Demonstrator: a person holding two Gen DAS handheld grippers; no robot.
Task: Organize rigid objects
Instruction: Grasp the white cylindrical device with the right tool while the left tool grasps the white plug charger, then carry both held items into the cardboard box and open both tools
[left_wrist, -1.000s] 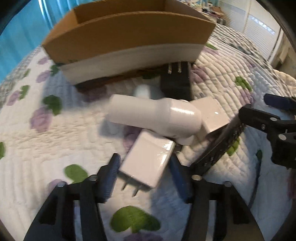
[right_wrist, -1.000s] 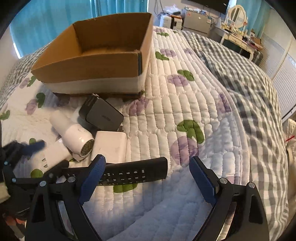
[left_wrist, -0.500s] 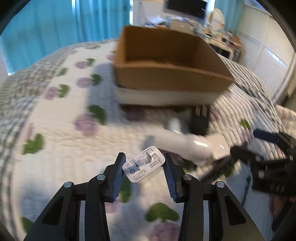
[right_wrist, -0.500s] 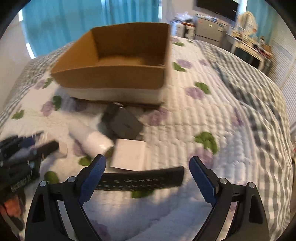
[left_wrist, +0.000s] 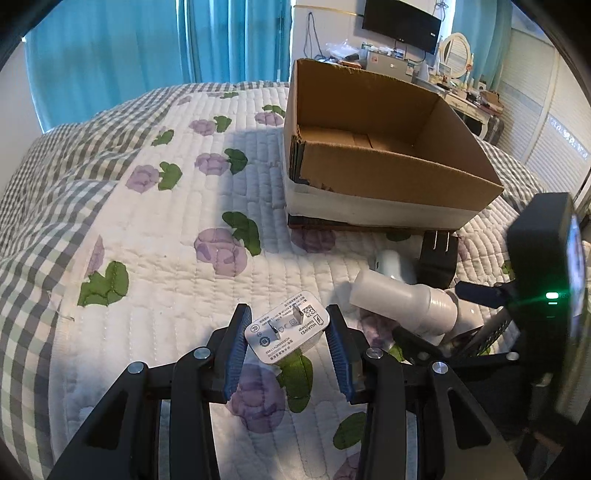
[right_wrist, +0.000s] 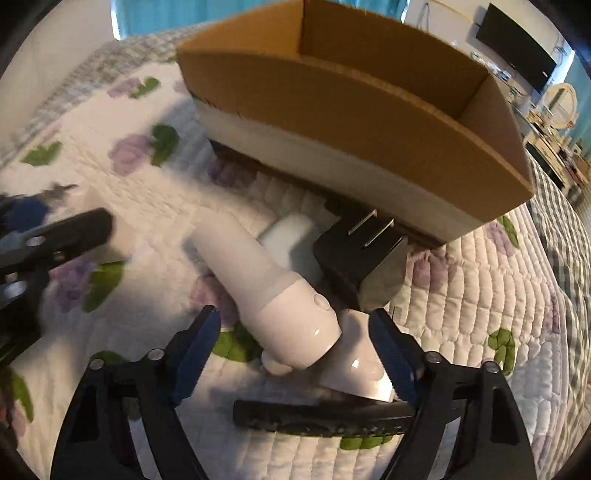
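step: carrying white charger (left_wrist: 287, 328) pinched between left fingers (left_wrist: 236, 341) | right fingers (right_wrist: 195, 350) spread around white dryer (right_wrist: 273, 295) | next: likely drop into cardboard box (left_wrist: 388, 162) ahead

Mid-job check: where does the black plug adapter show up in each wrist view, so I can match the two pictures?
Left wrist: black plug adapter at right of centre, prongs toward the cardboard box, behind the white cylinder device.
Right wrist: black plug adapter right of centre, prongs up toward the box, just ahead of the open right gripper.
Shared landmark: the cardboard box.
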